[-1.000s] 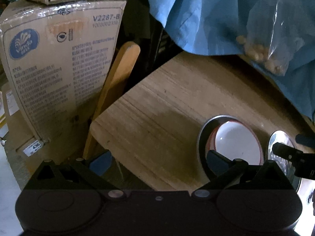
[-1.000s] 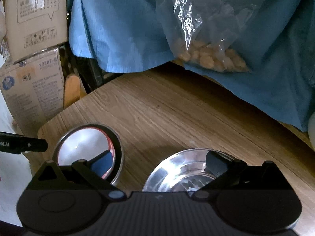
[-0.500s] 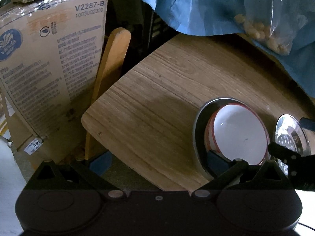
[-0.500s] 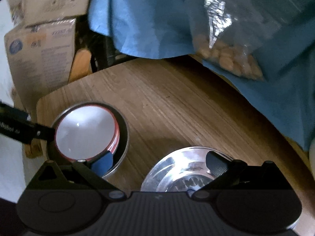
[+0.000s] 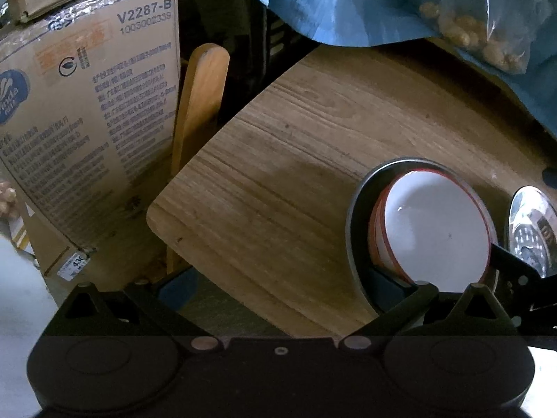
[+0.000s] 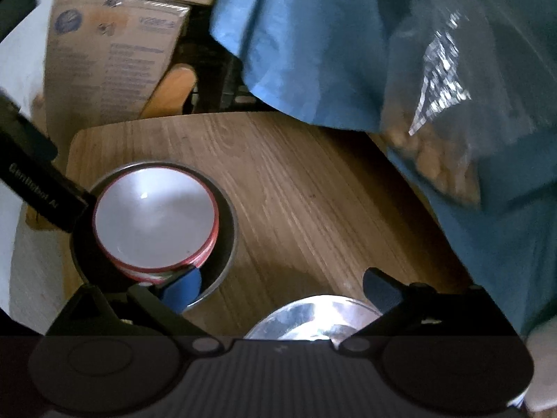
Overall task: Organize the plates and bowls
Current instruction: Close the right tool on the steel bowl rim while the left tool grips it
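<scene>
At seven o'clock in my right view, the red-rimmed bowl [image 6: 155, 219] sits in the dark plate [image 6: 228, 244]. My right gripper [image 6: 282, 287], wide, straddles nothing; I'd close squarely on one rim. My left gripper [image 5: 278, 287] gapes too.

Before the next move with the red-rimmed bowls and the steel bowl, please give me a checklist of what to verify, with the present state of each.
1. Left gripper open: ok.
2. Right gripper open: ok.
3. Red-rimmed bowls nested inside the dark bowl: ok.
4. Steel bowl free, nothing gripping it: ok.
5. Table bare beside the stack: ok.
6. Bag of snacks clear of the path: cannot tell.
</scene>
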The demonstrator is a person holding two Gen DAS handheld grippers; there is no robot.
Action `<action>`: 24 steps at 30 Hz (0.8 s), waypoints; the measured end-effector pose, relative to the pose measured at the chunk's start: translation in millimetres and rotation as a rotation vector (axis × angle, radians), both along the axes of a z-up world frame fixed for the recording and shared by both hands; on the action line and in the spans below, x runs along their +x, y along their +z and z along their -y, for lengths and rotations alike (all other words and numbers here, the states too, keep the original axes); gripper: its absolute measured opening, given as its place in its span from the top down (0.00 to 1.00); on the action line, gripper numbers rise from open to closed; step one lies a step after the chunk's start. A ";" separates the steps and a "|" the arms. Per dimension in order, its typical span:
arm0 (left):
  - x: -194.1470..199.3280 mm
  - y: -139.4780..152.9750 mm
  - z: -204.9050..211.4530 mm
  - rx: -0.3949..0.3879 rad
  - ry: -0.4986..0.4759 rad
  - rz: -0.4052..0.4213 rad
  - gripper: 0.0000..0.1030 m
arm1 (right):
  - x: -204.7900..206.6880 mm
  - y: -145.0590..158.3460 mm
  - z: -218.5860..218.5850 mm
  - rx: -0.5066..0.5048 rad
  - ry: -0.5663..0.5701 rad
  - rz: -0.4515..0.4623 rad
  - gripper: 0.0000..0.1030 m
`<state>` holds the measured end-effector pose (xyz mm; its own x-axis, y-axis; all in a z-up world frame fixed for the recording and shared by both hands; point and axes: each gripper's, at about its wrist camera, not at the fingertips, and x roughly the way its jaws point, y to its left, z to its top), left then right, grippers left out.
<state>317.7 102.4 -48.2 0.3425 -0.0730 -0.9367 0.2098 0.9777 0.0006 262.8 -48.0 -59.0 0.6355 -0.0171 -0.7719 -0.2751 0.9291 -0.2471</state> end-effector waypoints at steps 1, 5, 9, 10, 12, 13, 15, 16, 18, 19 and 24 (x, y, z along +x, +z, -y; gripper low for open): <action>0.1 0.4 0.4 0.003 -0.001 -0.001 0.02 | 0.0 -0.6 -1.7 0.002 0.014 -0.006 0.09; 2.3 3.0 4.4 0.018 -0.021 -0.010 0.08 | 1.7 -1.6 -6.2 0.016 0.061 -0.020 0.24; 7.2 6.2 8.3 0.028 -0.049 -0.023 0.17 | 5.4 -1.6 0.2 0.069 0.111 -0.046 0.32; 8.7 7.0 8.3 0.023 -0.052 -0.026 0.19 | 7.1 -1.3 2.5 0.086 0.125 -0.055 0.34; 11.0 8.3 9.3 0.012 -0.057 -0.034 0.26 | 10.4 -1.6 8.1 0.131 0.144 -0.077 0.38; 12.1 9.0 9.7 0.005 -0.059 -0.040 0.28 | 13.0 -2.2 11.7 0.158 0.149 -0.094 0.39; 13.6 9.8 9.2 -0.018 -0.052 -0.051 0.36 | 17.6 -3.3 18.3 0.209 0.154 -0.127 0.40; 14.4 9.9 8.0 -0.036 -0.041 -0.060 0.38 | 20.7 -4.2 21.7 0.236 0.153 -0.145 0.41; 14.7 9.4 6.2 -0.067 -0.023 -0.073 0.47 | 26.4 -6.9 29.6 0.301 0.144 -0.189 0.42; 14.3 9.5 6.1 -0.077 -0.018 -0.075 0.49 | 29.3 -8.6 33.3 0.335 0.133 -0.213 0.42; 14.7 7.8 5.4 -0.111 -0.001 -0.082 0.60 | 37.9 -17.3 46.9 0.450 0.079 -0.279 0.44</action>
